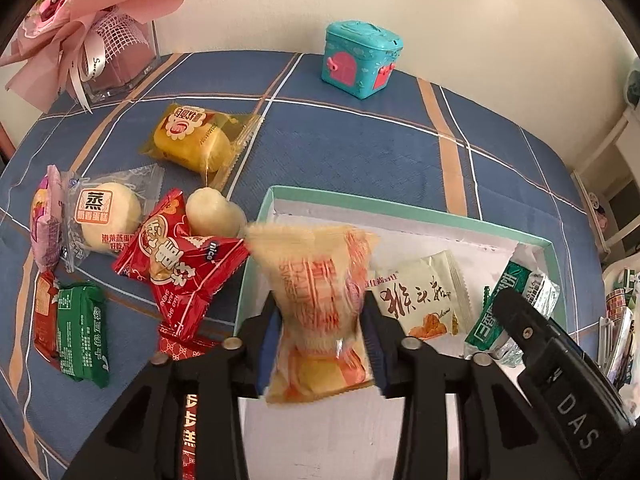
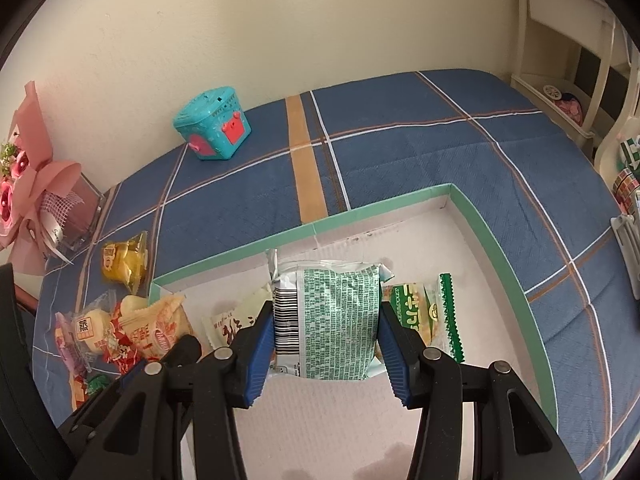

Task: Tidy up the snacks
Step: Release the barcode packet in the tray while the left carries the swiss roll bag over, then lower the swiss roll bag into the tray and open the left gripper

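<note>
My left gripper (image 1: pixel 320 320) is shut on an orange-and-clear snack packet (image 1: pixel 316 304), held over the left edge of the green-rimmed white box (image 1: pixel 400 208). My right gripper (image 2: pixel 326 332) is shut on a green-and-white snack packet (image 2: pixel 332 320), held over the box (image 2: pixel 384 204) interior. In the box lie a cream packet with black writing (image 1: pixel 420 300) and a green packet (image 2: pixel 420 312). Loose snacks lie left of the box: a yellow cake packet (image 1: pixel 196 138), a white steamed cake (image 1: pixel 108 212), a red packet (image 1: pixel 176 256) and a green packet (image 1: pixel 82 332).
A teal toy box (image 1: pixel 362 58) stands at the back of the blue plaid tablecloth (image 1: pixel 360 140). A pink bouquet in a clear holder (image 1: pixel 80 28) stands back left. Shelves (image 2: pixel 580 60) stand to the right of the table. The wall is close behind.
</note>
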`<state>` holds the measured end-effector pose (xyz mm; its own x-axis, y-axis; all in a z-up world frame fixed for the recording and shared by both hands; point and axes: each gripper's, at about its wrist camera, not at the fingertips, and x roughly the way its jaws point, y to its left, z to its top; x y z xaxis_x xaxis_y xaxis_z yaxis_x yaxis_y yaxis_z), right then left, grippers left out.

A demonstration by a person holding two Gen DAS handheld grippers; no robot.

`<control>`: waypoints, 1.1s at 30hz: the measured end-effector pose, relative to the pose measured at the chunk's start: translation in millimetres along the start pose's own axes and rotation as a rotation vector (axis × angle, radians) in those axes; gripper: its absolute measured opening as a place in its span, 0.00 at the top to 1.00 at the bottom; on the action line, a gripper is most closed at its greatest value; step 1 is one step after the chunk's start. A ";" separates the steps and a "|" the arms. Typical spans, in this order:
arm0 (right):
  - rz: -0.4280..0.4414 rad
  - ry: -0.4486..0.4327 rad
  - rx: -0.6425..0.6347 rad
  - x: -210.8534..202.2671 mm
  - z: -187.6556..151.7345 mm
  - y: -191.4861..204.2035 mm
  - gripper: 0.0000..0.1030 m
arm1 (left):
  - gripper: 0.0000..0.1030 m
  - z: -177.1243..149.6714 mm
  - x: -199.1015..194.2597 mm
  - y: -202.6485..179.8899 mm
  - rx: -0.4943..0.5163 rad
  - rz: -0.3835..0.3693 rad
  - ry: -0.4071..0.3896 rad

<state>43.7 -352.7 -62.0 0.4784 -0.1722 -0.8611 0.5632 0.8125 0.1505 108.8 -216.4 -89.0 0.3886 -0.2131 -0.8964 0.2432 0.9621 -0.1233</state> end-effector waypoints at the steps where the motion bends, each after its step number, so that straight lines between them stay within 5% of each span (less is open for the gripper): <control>1: -0.001 -0.001 0.003 -0.1 -0.2 -0.5 0.49 | 0.54 0.6 -0.6 0.2 0.001 0.002 -0.002; 11: 0.003 -0.004 -0.010 -9.7 0.3 3.1 0.48 | 0.42 8.0 -15.9 9.9 -0.011 -0.004 -0.010; 19: -0.030 0.025 -0.027 -18.2 -9.0 5.3 0.39 | 0.38 7.5 -27.7 29.8 -0.043 0.047 -0.010; 23: -0.043 0.048 -0.036 -21.2 -18.7 7.6 0.31 | 0.21 0.9 -30.2 38.9 -0.055 0.082 -0.007; 33: -0.061 0.085 -0.086 -26.0 -45.8 16.3 0.16 | 0.11 -19.3 -38.2 55.4 -0.052 0.158 0.002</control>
<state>9.5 -309.4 -59.3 0.3843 -0.1774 -0.9060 0.5275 0.8476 0.0578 90.3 -151.6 -69.9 0.4169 -0.0586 -0.9071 0.1329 0.9911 -0.0030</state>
